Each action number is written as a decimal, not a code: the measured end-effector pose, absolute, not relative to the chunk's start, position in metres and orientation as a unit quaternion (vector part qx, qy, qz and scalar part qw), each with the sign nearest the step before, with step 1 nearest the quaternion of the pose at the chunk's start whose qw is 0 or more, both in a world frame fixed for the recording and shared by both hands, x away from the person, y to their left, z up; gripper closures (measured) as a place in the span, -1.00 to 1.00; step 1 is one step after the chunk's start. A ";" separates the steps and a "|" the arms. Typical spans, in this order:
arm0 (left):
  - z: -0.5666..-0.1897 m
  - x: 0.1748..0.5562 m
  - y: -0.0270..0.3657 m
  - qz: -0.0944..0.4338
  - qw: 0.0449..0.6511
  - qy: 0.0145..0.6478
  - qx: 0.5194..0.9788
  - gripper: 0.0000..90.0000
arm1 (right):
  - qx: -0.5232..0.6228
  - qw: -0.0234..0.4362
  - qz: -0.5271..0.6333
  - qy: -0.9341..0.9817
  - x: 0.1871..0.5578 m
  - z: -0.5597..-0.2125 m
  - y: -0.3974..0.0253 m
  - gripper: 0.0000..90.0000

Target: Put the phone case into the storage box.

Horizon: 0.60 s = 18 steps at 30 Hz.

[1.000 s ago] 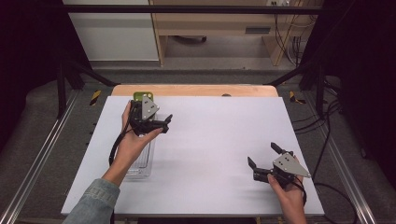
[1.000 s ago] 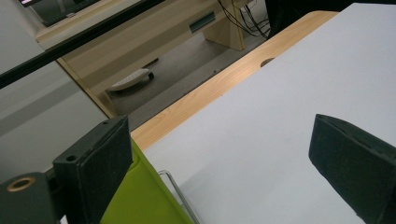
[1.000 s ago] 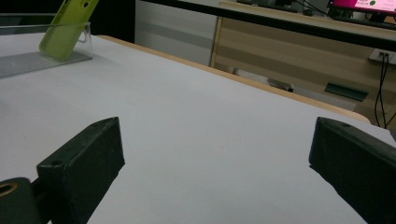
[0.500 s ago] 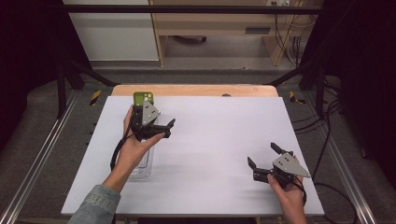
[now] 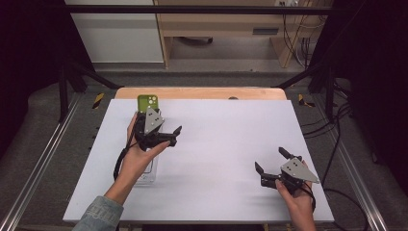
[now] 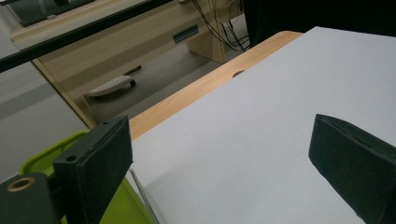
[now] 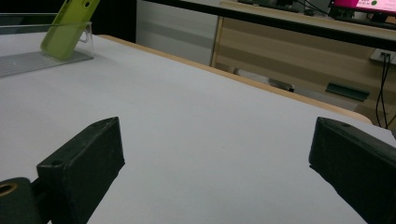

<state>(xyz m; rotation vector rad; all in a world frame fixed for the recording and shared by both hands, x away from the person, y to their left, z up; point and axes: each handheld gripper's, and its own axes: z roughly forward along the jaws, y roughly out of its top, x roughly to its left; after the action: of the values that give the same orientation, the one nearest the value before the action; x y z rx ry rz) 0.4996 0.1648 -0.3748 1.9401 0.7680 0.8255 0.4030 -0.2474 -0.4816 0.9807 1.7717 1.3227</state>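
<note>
White sheet (image 5: 226,159) covers the table; all places below are taken from it. Green phone (image 5: 146,102) stands at the sheet's far left corner, leaning tilted in a clear stand (image 7: 51,56), camera lenses toward the top. A clear tray (image 5: 146,173) lies on the sheet's left part, toward its near edge, partly under the person's left forearm (image 5: 127,175). Left gripper (image 5: 171,136) is held over the sheet's far left part, just beside the phone on its near side, grey plate up, jaws spread wide with nothing between them; in the left gripper view one jaw sits right against the green phone (image 6: 70,154), whether touching cannot be told. Right gripper (image 5: 272,161) is over the sheet's near right corner, well apart from the phone, jaws wide apart and empty, bare sheet (image 7: 187,121) between them. The wooden table edge (image 5: 202,93) shows past the sheet's far side, with a small dark hole (image 5: 233,98) in it. Nothing lies on the sheet between the right gripper and the phone. Beyond the table: a wooden desk (image 5: 226,29) and hanging cables (image 5: 296,43).
</note>
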 end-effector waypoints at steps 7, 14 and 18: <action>-0.373 0.495 0.164 0.325 0.446 0.312 0.774 -0.88 | 0.379 0.354 0.511 0.685 0.403 -0.482 -0.247 -0.92; -0.370 0.489 0.169 0.312 0.466 0.319 0.764 -0.89 | 0.379 0.353 0.512 0.685 0.402 -0.482 -0.247 -0.92; -0.368 0.485 0.176 0.312 0.477 0.319 0.757 -0.94 | 0.380 0.352 0.513 0.684 0.402 -0.482 -0.247 -0.92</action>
<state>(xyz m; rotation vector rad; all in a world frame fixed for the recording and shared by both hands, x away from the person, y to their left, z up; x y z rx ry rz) 0.4855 0.1757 -0.3677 1.8491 0.7796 0.7628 0.4024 -0.2465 -0.4816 0.9839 1.7703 1.3267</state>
